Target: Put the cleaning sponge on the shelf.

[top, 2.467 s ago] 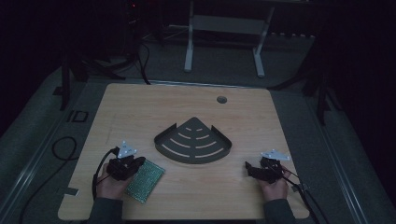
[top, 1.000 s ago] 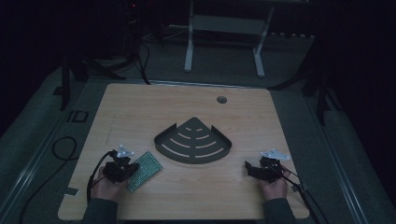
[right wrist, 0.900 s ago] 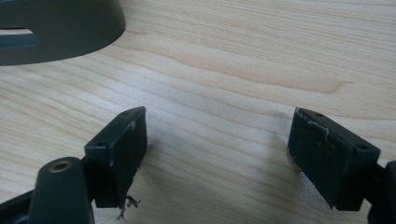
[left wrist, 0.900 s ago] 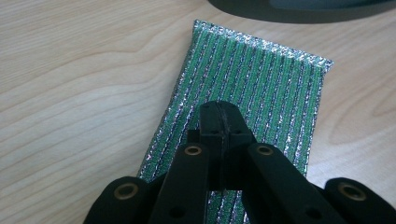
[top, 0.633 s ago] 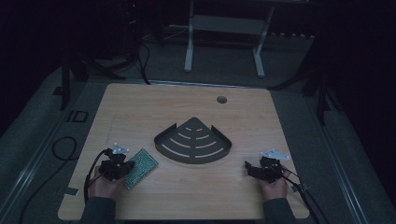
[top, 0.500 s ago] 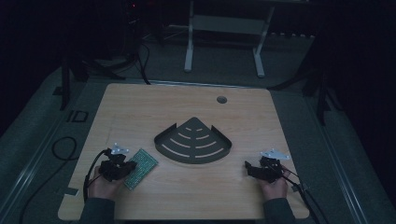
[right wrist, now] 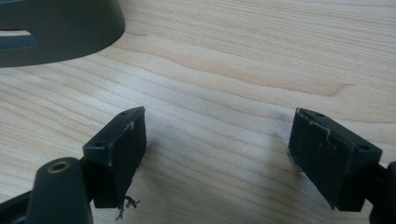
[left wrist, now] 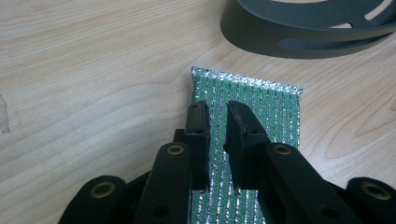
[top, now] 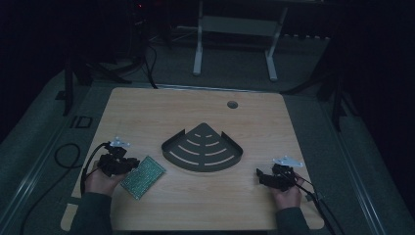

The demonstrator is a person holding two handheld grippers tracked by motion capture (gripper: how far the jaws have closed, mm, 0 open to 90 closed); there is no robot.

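Pale wood tabletop (top: 195, 112) – left gripper (left wrist: 217, 140), jaws just opening, stands slightly parted above flat green circuit board (left wrist: 261, 107) (board released); withdraw straight upward. Right gripper (right wrist: 217, 158) – wide, empty.

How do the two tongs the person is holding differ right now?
The left tongs have their jaws a narrow gap apart, having just been opening, and sit over the green circuit board, which lies flat on the table. The right tongs have their jaws spread wide with only bare wood between them. Both are black, hand-held, and low near the table's front edge.
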